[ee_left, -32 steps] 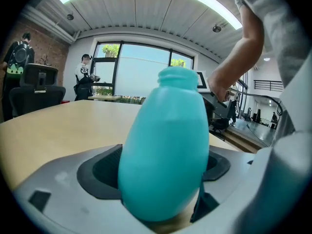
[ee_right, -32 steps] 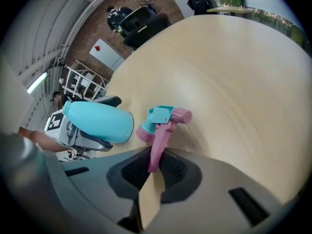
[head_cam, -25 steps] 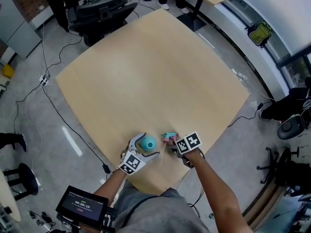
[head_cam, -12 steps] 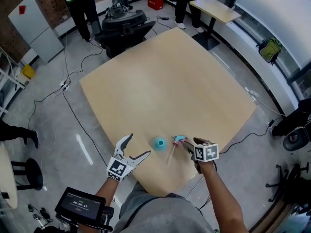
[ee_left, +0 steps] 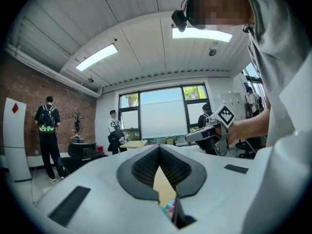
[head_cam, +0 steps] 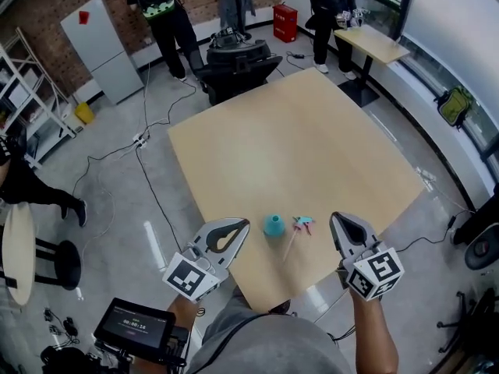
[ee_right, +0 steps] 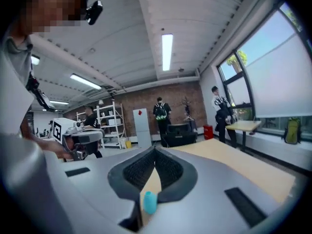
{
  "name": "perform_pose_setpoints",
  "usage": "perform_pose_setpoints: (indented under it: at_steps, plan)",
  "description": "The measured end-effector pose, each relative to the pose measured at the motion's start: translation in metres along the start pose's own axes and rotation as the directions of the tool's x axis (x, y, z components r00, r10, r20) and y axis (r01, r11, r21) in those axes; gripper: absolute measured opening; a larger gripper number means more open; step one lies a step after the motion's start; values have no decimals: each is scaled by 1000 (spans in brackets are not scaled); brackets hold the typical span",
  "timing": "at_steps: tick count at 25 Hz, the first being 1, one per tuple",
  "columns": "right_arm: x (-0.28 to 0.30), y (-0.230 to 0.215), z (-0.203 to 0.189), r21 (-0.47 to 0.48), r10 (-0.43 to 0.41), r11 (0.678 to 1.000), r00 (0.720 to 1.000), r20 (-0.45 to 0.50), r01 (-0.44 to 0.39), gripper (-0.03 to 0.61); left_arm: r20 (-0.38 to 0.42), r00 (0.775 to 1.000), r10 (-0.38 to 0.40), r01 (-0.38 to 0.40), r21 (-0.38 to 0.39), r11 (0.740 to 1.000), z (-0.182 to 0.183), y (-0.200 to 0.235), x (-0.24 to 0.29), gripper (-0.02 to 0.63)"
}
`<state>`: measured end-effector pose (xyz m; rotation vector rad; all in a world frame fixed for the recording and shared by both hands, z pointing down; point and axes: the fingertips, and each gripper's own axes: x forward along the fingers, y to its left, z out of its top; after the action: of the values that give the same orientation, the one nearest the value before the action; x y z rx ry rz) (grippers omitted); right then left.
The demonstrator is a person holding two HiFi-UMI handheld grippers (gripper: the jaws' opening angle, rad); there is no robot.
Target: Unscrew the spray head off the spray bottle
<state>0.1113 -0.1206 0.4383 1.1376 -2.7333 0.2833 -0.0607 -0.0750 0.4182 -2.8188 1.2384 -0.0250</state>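
The small teal spray bottle (head_cam: pixel 273 225) stands on the wooden table (head_cam: pixel 312 146) near its front edge. The unscrewed spray head (head_cam: pixel 302 224) lies just right of it, its thin tube trailing toward me. My left gripper (head_cam: pixel 243 224) is raised off the table at the left, jaws closing fully together with nothing between them. My right gripper (head_cam: pixel 337 218) is raised at the right, jaws likewise closing together and empty. In the right gripper view, the bottle (ee_right: pixel 149 202) shows below the shut tips (ee_right: pixel 155 150). A bit of the spray head (ee_left: pixel 169 207) shows below the left gripper's shut tips (ee_left: pixel 159 147).
Several people stand at the far side of the room. A black chair (head_cam: pixel 238 57) sits beyond the table, a small desk (head_cam: pixel 378 45) at the back right, and a white cabinet (head_cam: pixel 105 49) at the back left. Cables cross the floor. A timer tablet (head_cam: pixel 136 329) hangs at my waist.
Both grippers have drawn back from the bottle and spray head, risen toward the camera and shut. Bottle and spray head stay on the table. The head view has tilted up.
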Motion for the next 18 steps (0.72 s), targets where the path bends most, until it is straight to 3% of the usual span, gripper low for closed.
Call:
perform_pose_setpoints:
  at_steps: [6,10,18]
  plan:
    - [-47,50,54,-163,82,985,986,144,-58,5,49,999,-17,20,-56,998,44,-30,-17,3]
    - [-88,85,65,-191,90,980,975,204,-50,5,41,999,-13,13,-17,1000,60,-60,-43,3]
    - [-124,128,68,-237,98,970,973,208,-47,5,71,997,-20,20,13,1000,73,-74,-80,3]
